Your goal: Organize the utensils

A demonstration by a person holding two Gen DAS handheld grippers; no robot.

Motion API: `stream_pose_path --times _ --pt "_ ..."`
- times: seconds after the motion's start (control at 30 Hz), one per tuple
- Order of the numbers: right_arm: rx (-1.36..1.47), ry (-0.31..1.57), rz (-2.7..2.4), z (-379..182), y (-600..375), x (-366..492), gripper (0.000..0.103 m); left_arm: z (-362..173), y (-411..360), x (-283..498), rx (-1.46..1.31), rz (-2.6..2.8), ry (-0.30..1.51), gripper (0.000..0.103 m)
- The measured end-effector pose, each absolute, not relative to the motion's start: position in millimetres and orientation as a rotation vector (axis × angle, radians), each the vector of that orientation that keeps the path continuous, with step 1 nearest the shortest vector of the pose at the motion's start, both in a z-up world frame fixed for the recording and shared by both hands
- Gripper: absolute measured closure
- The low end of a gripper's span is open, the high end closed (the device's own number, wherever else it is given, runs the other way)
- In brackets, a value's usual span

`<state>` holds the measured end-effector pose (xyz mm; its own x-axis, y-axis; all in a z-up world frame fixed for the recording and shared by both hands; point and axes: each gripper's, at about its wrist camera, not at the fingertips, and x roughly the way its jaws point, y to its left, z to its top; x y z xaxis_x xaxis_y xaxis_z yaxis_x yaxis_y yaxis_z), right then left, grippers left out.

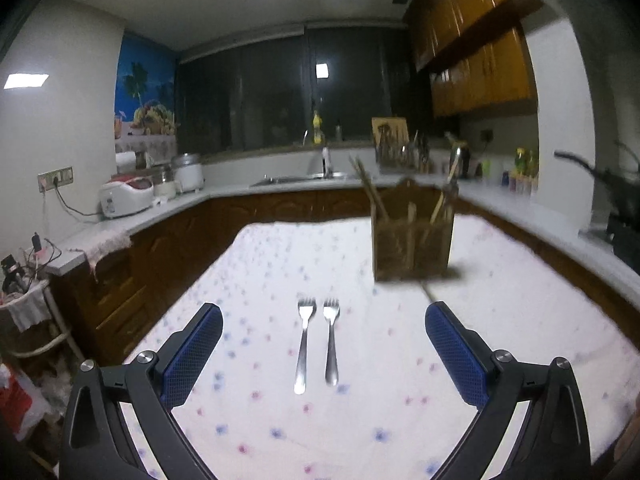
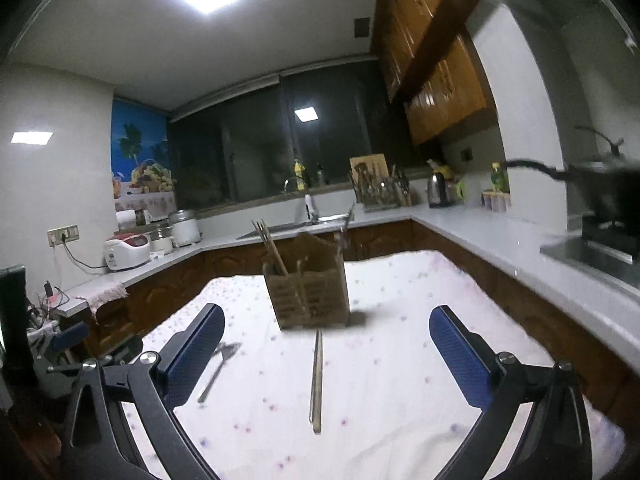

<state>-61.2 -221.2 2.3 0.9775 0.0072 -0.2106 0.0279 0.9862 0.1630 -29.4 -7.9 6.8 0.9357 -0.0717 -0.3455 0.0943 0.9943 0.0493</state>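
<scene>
Left gripper (image 1: 324, 344): spread wide, holding nothing. I have it hovering over the tablecloth (image 1: 248, 420), blue pads either side of my view.

Between its fingers: two forks (image 1: 318, 344) lying side by side, tines pointing away from me, close together but not touching as far as I can tell.

Ahead and to its right: wooden utensil holder (image 1: 412, 246), upright, blurred. It already has chopsticks and some other sticks in it; I cannot tell which compartment holds what.

Right gripper (image 2: 326, 354): also fully spread and empty, above the cloth.

Between its fingers: a pair of chopsticks (image 2: 316, 384) lying flat, pressed together, far ends almost at the holder's (image 2: 308, 296) base.

By its left finger: a fork (image 2: 218, 368), partly hidden behind the pad. The left gripper's tip shows at the left edge, beyond the table edge.

Far: kitchen counter, sink and dark window. None of it is in play.

Stage (my read): pickup not yet begun on either side.

Risks:
- The forks sit so close that closing on one may drag or lift the other.
- The thin chopsticks could split or roll out of a flat pinch off soft cloth.
- The cloth may bunch under the pads.
- The holder looks light, so a clumsy drop-in could tip it.
</scene>
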Motion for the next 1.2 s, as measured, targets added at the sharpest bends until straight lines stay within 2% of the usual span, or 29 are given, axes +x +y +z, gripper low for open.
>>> stream_pose_path --times 0.17,0.4,0.67,1.2 --pt "0.151 0.276 -0.006 -25 -214 -59 0.000 -6 -10 -20 0.071 -0.094 0.446 0.001" --pt "0.131 0.304 0.009 -46 -210 -60 0.000 -1 -2 -18 0.044 -0.095 0.434 0.001" --pt "0.142 0.247 0.000 -46 -220 -65 0.000 -11 6 -24 0.004 -0.103 0.388 0.001" --pt "0.110 0.254 -0.004 -40 -221 -61 0.000 -21 5 -33 0.012 -0.109 0.351 0.001"
